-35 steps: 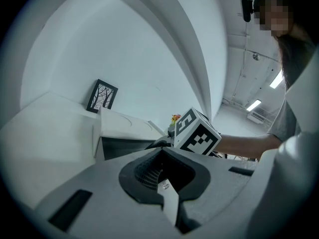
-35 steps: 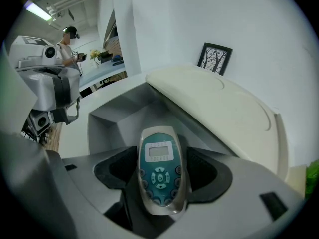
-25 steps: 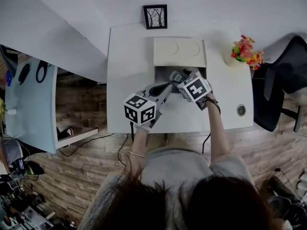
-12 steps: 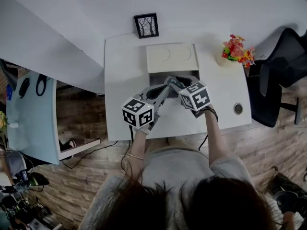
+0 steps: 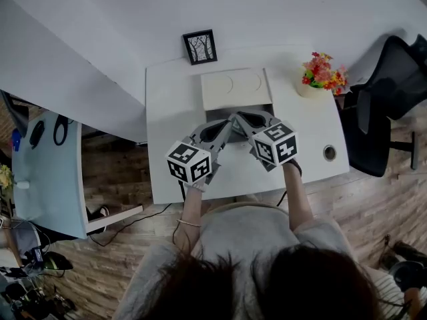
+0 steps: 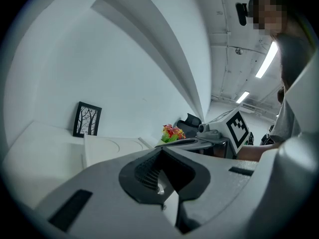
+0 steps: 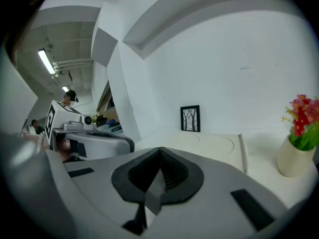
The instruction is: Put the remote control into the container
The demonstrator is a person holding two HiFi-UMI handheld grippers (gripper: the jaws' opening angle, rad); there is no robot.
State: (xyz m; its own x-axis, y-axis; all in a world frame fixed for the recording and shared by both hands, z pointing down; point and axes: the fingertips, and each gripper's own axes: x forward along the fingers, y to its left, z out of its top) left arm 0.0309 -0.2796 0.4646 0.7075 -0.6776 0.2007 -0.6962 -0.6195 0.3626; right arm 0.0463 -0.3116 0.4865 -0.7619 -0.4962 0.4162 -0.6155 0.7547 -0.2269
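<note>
Cream container (image 5: pixel 235 89) lies just beyond left gripper (image 5: pixel 225 124) and right gripper (image 5: pixel 239 117); both are closed and empty.

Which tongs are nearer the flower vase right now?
Right. The right tongs lie left of the flower vase and closer to the person; the left tongs sit even farther left, beyond the right tongs.

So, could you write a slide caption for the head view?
Head view: a person holds the left gripper and right gripper near the cream container on a white table.
</note>
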